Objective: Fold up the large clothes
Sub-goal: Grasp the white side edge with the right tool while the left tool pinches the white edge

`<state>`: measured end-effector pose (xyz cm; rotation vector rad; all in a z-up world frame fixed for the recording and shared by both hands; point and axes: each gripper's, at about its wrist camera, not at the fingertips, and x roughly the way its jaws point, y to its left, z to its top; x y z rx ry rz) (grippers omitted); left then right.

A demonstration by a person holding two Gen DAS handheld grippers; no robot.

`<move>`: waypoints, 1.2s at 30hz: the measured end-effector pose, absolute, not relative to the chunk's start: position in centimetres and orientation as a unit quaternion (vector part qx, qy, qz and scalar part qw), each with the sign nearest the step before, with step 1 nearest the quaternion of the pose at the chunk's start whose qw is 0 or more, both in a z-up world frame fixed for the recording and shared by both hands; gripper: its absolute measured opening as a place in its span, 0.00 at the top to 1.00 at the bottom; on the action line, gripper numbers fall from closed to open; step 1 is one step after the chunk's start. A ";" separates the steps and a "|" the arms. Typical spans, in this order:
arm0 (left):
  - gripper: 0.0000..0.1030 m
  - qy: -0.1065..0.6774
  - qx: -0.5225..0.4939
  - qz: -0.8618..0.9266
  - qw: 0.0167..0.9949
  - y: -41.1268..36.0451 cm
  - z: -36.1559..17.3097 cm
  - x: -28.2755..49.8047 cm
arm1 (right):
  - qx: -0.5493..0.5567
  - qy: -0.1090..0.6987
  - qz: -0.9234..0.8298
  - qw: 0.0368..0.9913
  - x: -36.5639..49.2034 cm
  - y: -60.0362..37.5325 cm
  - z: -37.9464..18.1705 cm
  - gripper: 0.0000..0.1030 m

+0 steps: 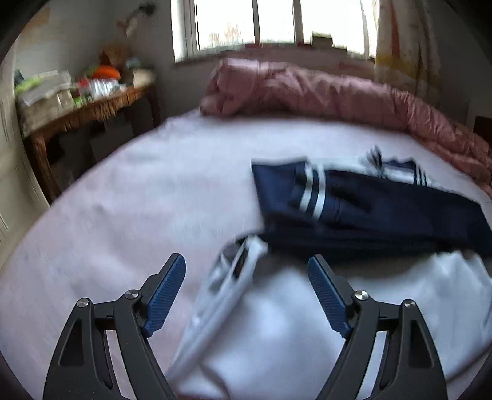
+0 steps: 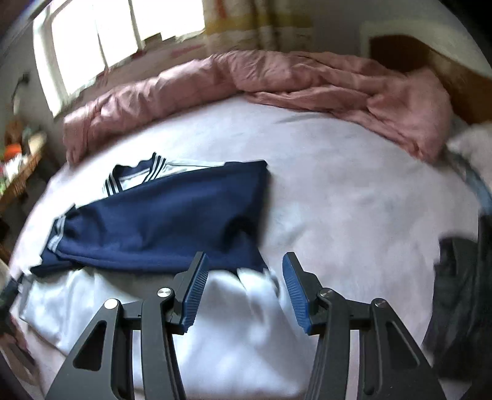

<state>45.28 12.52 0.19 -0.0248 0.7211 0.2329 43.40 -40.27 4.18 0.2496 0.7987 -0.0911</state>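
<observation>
Left wrist view: the left gripper [image 1: 247, 264] hangs over a bed [image 1: 123, 190] covered with a pale sheet, its blue-padded jaws spread wide and clamping nothing. Between and below them lies the white lower part of a navy-and-white garment [image 1: 369, 203], with a white fold [image 1: 233, 270] of it lifted just ahead of the pads; the picture is too blurred to say more of that fold. The navy part with its white stripes lies flat to the right, in the middle of the bed. A rumpled pink quilt [image 1: 307, 89] runs along the far side under a window [image 1: 276, 21], and a cluttered wooden table [image 1: 92, 104] stands at left.

Right wrist view: the right gripper [image 2: 246, 267] hovers over the same garment [image 2: 172, 215], jaws parted. White cloth bunches up between the pads, but blur hides whether they press on it. The pink quilt [image 2: 276, 80] lies beyond, and a dark item [image 2: 458, 292] lies at the right edge.
</observation>
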 end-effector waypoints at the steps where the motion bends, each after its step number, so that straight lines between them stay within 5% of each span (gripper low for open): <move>1: 0.22 0.359 -0.014 0.113 0.926 12.6 -0.2 45.3 | 0.119 0.381 -0.046 0.915 42.6 -40.4 3.3 0.49; 7: 0.23 0.367 -0.006 0.099 0.925 12.9 -1.3 45.5 | 0.132 0.409 -0.055 0.901 44.5 -42.1 0.1 0.49; 8: 0.32 0.364 -0.009 0.095 0.927 12.9 -1.2 45.4 | 0.131 0.404 -0.042 0.905 44.6 -42.0 0.1 0.49; 11: 0.89 0.370 -0.005 0.079 0.926 12.7 -1.3 45.3 | 0.129 0.386 -0.016 0.913 44.7 -41.5 0.4 0.49; 12: 0.94 0.367 0.003 0.084 0.926 12.5 -1.3 45.1 | 0.124 0.389 -0.016 0.913 44.7 -41.2 0.4 0.54; 14: 0.97 0.350 0.013 0.079 0.933 12.1 -0.8 44.4 | 0.098 0.397 -0.015 0.912 44.5 -40.3 0.4 0.88; 19: 0.97 0.277 -0.003 0.086 0.957 12.1 1.8 41.1 | 0.025 0.343 -0.023 0.939 41.7 -37.4 3.0 0.92; 31: 0.97 0.079 -0.081 0.089 0.990 13.5 6.2 33.9 | 0.052 0.208 -0.018 0.977 37.6 -37.9 7.8 0.93; 36: 0.97 0.171 -0.042 0.148 0.973 13.7 4.1 37.6 | 0.095 0.249 -0.036 0.963 39.6 -39.5 5.8 0.93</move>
